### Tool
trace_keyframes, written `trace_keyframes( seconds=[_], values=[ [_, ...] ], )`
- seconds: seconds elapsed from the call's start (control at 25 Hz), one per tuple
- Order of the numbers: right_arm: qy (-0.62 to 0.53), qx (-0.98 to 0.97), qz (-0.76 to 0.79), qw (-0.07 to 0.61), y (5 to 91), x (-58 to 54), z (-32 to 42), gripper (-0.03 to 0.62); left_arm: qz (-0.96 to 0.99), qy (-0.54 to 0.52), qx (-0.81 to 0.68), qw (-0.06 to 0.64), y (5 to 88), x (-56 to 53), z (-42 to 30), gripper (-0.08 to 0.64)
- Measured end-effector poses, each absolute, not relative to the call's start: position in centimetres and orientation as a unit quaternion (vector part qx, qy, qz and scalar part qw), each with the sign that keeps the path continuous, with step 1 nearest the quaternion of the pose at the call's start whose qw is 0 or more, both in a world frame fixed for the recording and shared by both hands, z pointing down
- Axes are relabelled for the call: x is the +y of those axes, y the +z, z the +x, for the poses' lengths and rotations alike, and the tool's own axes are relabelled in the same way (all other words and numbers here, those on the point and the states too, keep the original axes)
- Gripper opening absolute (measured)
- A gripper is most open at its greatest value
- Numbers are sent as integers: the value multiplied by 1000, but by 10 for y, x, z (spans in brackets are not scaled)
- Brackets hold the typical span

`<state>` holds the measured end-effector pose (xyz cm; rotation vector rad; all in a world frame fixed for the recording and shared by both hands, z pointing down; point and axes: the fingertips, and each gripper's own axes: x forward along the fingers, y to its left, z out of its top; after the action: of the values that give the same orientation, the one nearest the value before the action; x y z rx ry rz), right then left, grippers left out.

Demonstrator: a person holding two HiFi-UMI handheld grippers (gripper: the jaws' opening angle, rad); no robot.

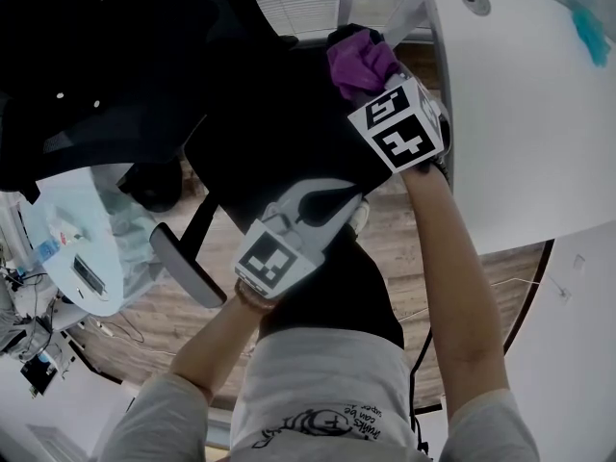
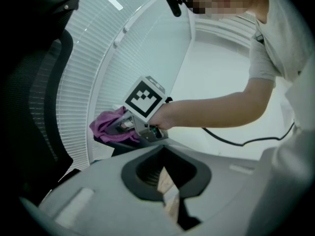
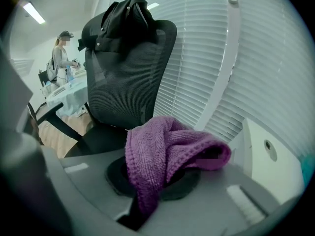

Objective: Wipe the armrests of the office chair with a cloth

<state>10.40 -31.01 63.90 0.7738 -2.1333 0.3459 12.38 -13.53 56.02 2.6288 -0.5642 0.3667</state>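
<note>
Holding a gripper in each hand, you stand over a black office chair (image 1: 279,133). Closest to you is the left gripper (image 1: 339,207), low over the front of the seat. Its jaws are pushed close together. Only a thin slit is left between them, and the wood floor (image 1: 164,320) shows through it. Nothing is in them. Just to its left is the chair's left armrest (image 1: 183,263), a long dark pad. The left gripper is not touching it.

A bit further out, your right arm reaches to the other side of the chair. The right gripper (image 1: 373,77) has its jaws squeezed tight on a purple cloth (image 3: 162,151). The cloth is bunched up and flops over the top of the jaws. In the left gripper view, the cloth sits on the dark pad of the right armrest (image 2: 120,144), and the right gripper points down at it.

Past the cloth is the chair's back (image 3: 128,77), made of black mesh. A black piece of clothing (image 3: 123,14) hangs over its top. On your right, next to the chair, is a big white table (image 1: 520,133). A small blue-green thing (image 1: 587,27) lies near its far edge, and I can't tell what it is. Behind the chair are white window blinds (image 3: 206,53). Far off on the left, a person (image 3: 61,58) stands by a round table (image 1: 58,210) with small things on it.
</note>
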Motion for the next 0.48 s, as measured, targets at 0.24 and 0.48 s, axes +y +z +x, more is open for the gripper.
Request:
trace_keyframes(
  seconds=[0.24, 0.48],
  values=[
    [150, -842, 312, 414, 637, -287, 128, 29, 948, 136, -197, 210, 559, -131, 126, 2],
    [162, -831, 322, 423, 632, -232, 174, 29, 950, 135, -193, 205, 554, -128, 130, 2]
  ],
)
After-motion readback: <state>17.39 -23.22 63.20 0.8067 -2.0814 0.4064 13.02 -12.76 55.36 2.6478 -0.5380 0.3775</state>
